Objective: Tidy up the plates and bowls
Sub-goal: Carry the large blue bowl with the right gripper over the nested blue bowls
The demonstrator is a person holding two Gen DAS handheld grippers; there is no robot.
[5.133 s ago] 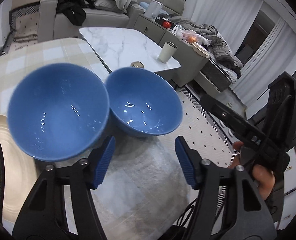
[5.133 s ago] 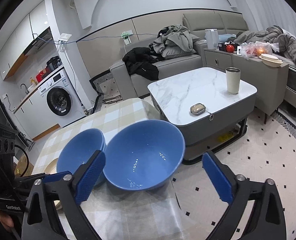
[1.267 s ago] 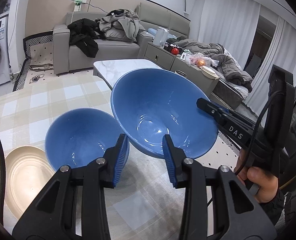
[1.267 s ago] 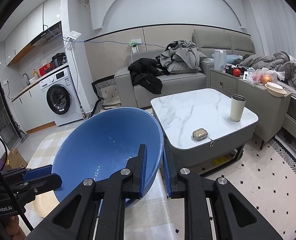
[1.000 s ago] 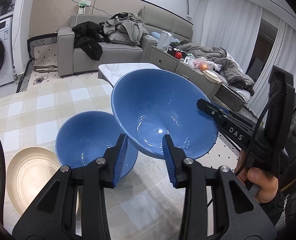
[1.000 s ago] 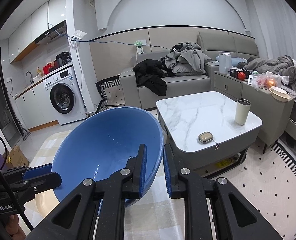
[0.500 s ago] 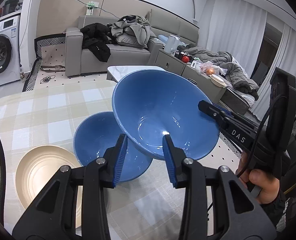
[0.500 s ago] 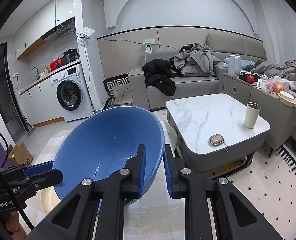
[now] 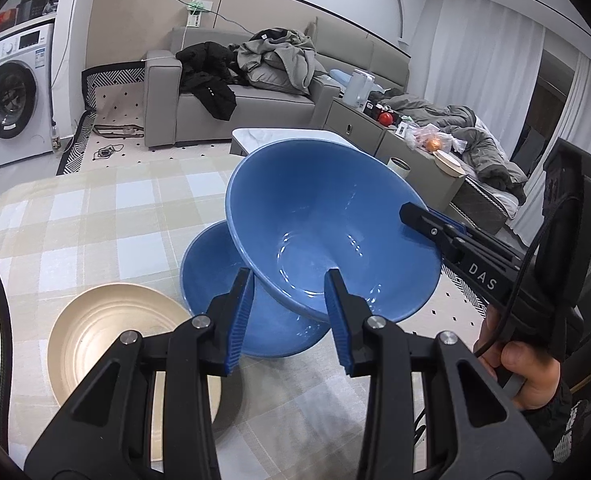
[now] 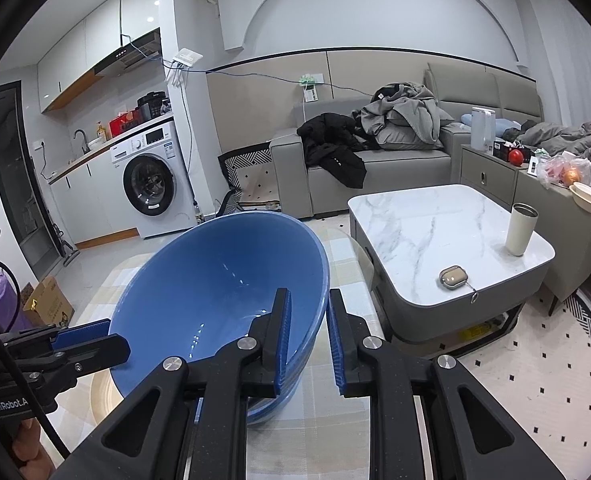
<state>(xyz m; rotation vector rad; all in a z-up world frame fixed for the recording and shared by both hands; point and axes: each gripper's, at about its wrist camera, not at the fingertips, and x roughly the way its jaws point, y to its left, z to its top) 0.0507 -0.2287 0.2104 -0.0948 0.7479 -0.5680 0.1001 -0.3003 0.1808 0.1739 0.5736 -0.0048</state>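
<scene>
My right gripper is shut on the rim of a blue bowl and holds it tilted in the air. In the left wrist view this lifted bowl hangs over a second blue bowl that rests on the checked tablecloth, and the right gripper clamps its right rim. My left gripper is open and empty, its jaws just in front of the two bowls. A cream plate lies to the left of the lower bowl.
The checked table stretches back and left. A marble coffee table with a cup and a small case stands to the right. A grey sofa and a washing machine are behind.
The right gripper has carried the blue bowl left, so it now hangs over the second bowl. The left gripper has stayed open and drawn back a little.
</scene>
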